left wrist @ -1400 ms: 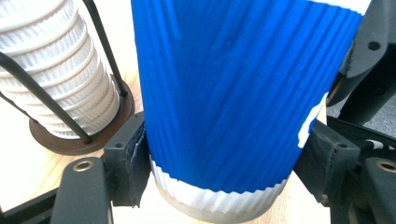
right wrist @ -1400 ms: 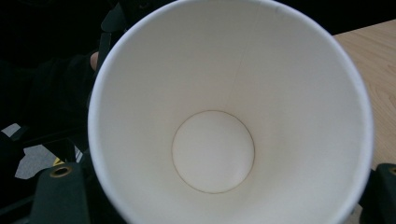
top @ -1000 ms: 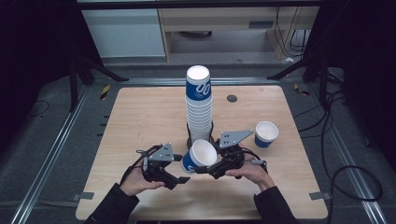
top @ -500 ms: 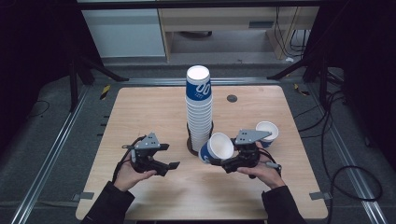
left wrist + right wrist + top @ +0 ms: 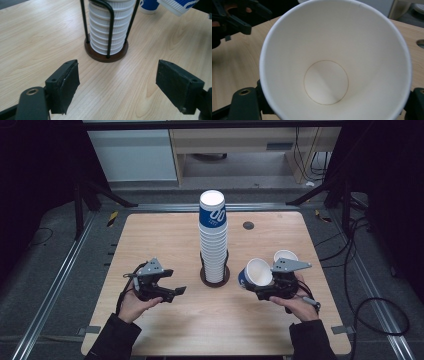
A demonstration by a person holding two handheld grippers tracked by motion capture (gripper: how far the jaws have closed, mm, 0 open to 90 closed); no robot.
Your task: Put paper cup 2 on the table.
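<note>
High view: right gripper (image 5: 260, 292), clamped on paper cup (image 5: 256, 273), now farther right; left gripper (image 5: 175, 292) wide open, empty.

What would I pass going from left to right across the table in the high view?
Left claw, open and holding nothing → tall stack of paper cups in its wire holder → tilted cup gripped by the right claw → a second cup standing on the table.

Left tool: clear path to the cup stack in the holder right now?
Probably yes. The left tool is open and empty, and in the left gripper view its jaws face the cup stack across bare table. The holder's wire uprights may hinder a low grip.
</note>
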